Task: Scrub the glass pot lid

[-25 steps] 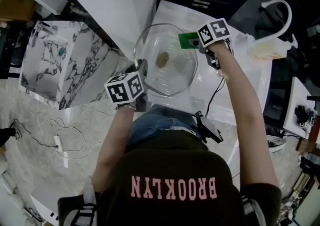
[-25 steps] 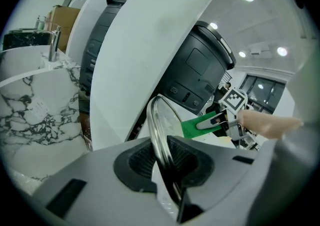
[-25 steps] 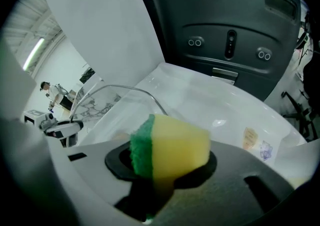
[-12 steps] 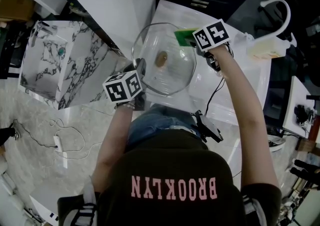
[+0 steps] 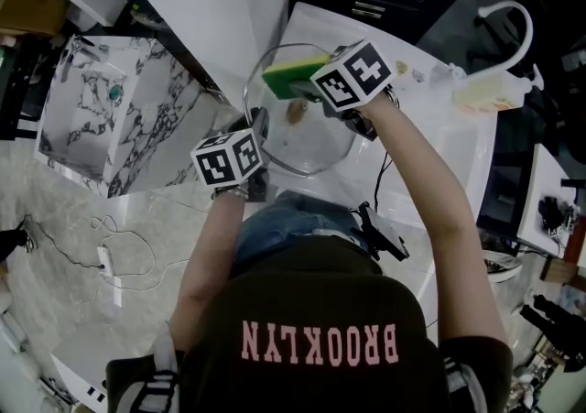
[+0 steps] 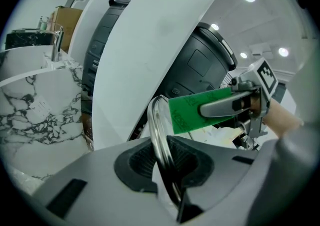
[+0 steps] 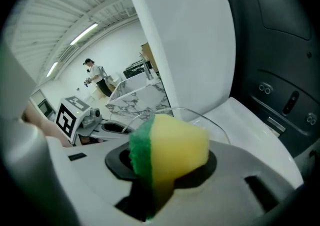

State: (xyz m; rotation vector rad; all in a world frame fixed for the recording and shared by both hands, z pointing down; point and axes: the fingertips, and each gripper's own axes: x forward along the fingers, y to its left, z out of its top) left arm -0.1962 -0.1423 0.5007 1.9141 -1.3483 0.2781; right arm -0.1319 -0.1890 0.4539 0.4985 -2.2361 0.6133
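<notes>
The round glass pot lid (image 5: 302, 141) is held up on edge above the white counter; its knob (image 5: 296, 111) shows through the glass. My left gripper (image 5: 256, 132) is shut on the lid's metal rim (image 6: 161, 142) at its near left side. My right gripper (image 5: 316, 81) is shut on a yellow and green sponge (image 5: 291, 76), which lies over the lid's upper part. In the left gripper view the sponge's green face (image 6: 192, 112) shows through the glass. In the right gripper view the sponge (image 7: 167, 147) fills the jaws, with the lid's rim (image 7: 200, 116) just behind it.
A white counter (image 5: 453, 141) lies under the lid, with a curved white faucet (image 5: 513, 22) and a clear container (image 5: 490, 91) at its far right. A marble-patterned block (image 5: 101, 114) stands at the left. A black appliance (image 6: 200, 64) is behind.
My right gripper has swept left across the top of the lid with the sponge, which now shows its yellow side. The left gripper and lid have held still.
</notes>
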